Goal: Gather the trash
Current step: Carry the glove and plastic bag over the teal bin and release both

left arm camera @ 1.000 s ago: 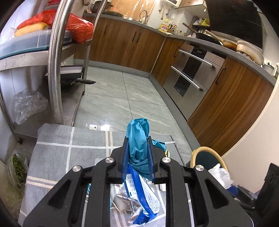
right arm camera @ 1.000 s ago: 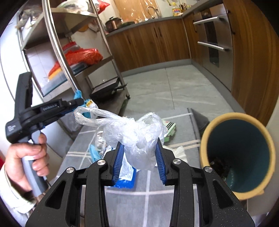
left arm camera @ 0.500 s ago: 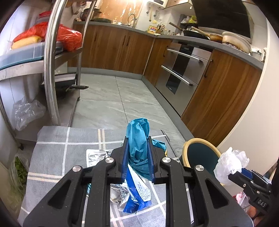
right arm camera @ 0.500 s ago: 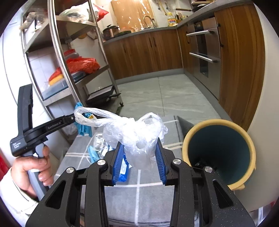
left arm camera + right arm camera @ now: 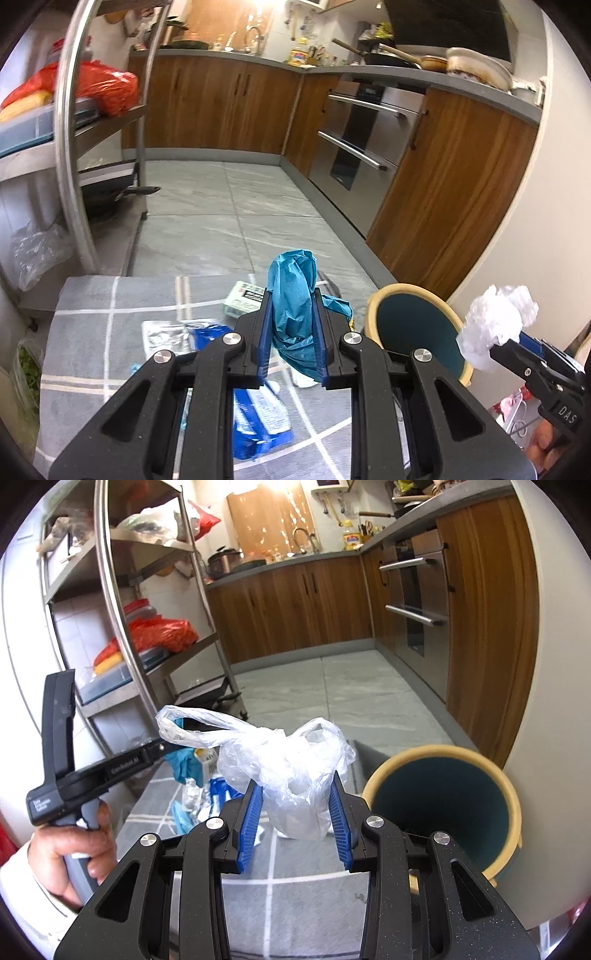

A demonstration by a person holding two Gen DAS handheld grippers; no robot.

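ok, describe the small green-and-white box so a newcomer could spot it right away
Start at the grey checked mat on the kitchen floor, left of the yellow-rimmed bin. Near the mat's far edge lies the small green-and-white box, flat, with a dark printed label. It is the only rigid, boxy piece; its neighbours are a crumpled silver wrapper and a blue packet.

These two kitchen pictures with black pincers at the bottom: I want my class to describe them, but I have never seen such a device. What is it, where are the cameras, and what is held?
No robot here: a person holds a hand-operated two-finger gripper in each hand, each carrying a wide-angle camera looking along its fingers. In the left view, the left gripper is shut on a crumpled teal bag. In the right view, the right gripper is shut on a clear plastic bag. Below lies a grey checked mat with a blue wrapper and a small green carton. The round bin stands at its right.
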